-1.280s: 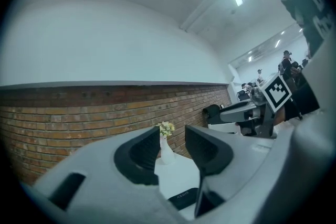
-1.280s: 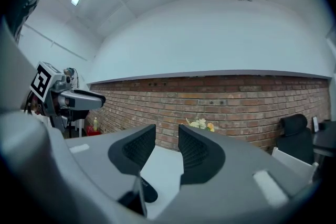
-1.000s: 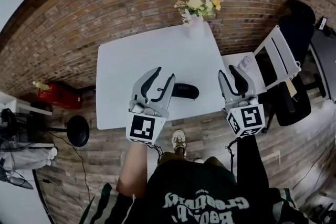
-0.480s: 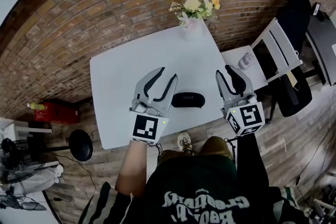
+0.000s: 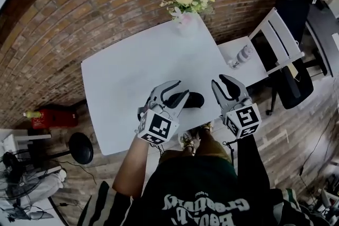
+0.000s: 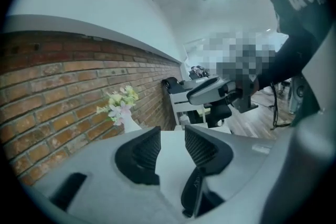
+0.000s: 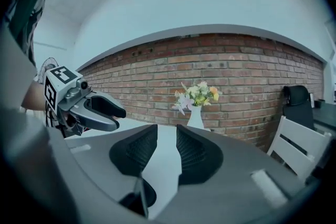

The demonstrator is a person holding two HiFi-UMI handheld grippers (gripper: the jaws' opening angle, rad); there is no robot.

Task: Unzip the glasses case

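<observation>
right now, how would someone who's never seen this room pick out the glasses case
Find the white square table by the red brick wall, with a white vase of yellow and pink flowers at its far edge. Near the opposite edge, closest to the person, lies the black oval glasses case, the only dark thing on the tabletop.

You wear a black shirt with white-and-green lettering, striped trim and a long black right sleeve. Your left gripper and right gripper are grey, with black ribbed pads and black-and-white marker cubes.
</observation>
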